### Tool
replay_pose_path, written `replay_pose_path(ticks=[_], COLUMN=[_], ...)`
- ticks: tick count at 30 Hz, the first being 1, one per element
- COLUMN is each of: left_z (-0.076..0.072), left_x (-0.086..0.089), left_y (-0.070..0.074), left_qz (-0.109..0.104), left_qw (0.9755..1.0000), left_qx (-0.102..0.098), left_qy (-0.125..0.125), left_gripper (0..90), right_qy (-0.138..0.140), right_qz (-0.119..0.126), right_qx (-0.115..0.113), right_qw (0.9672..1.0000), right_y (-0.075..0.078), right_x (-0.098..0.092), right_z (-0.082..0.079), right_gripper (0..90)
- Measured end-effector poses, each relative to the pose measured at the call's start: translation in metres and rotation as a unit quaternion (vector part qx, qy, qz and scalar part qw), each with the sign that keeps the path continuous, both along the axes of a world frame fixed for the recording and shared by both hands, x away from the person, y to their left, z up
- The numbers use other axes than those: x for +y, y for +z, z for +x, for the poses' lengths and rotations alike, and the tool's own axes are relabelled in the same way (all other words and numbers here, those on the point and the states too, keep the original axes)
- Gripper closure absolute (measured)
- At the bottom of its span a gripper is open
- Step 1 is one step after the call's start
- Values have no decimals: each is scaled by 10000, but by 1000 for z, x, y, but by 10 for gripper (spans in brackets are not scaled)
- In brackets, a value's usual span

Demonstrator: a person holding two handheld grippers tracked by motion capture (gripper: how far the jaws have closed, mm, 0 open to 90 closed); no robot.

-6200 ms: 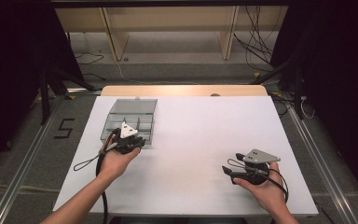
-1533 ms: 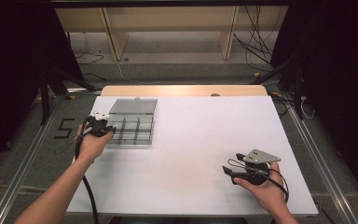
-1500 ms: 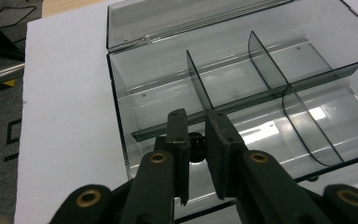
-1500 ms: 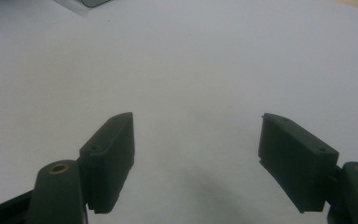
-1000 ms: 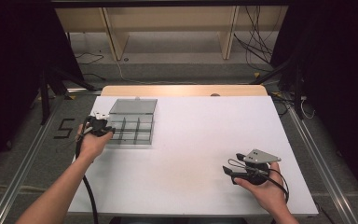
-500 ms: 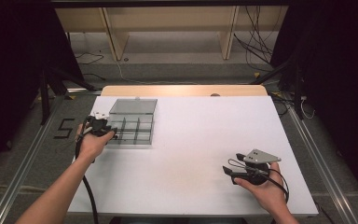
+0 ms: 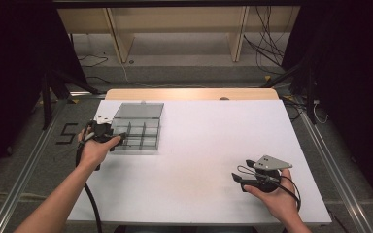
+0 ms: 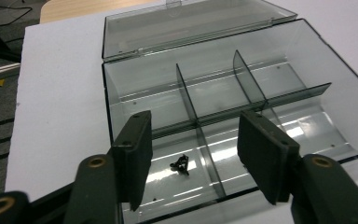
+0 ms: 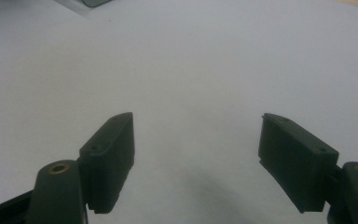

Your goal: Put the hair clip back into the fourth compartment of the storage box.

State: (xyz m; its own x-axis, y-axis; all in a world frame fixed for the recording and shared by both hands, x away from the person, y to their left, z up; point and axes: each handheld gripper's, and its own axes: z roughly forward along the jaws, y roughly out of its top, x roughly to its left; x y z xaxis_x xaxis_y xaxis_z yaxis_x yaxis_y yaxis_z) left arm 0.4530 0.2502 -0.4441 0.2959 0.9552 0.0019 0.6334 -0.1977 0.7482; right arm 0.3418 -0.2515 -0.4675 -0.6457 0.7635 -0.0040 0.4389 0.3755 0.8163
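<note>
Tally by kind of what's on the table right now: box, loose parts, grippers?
Clear compartment box, lid open: 1
Small black part in a near compartment of the box: 1
Grippers: 2, the left gripper and the right gripper, both open with nothing between the jaws
Total: 4

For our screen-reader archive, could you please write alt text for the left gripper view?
The left tool, jaws apart, hovers over an open clear compartment box on a white table. A small dark part lies in the near compartment.
</note>
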Motion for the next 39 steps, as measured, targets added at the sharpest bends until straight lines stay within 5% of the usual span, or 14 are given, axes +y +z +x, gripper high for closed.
replay_pose_path(ticks=[9,22,39], left_z=[-10,-26,-61], left_x=[-10,-27,-42], left_y=[4,5,-5], left_qz=[-157,-256,-418], left_qw=[9983,9925,9856], left_qx=[-108,-284,-433], left_qy=[-547,-1163,-1580], left_gripper=[339,303,273], right_qy=[3,1,13], right_qz=[-5,-12,6], right_qx=[-4,9,42], right_qw=[10000,10000,10000], right_y=[0,0,-1], right_x=[0,0,1], right_z=[0,0,0], right_gripper=[276,276,274])
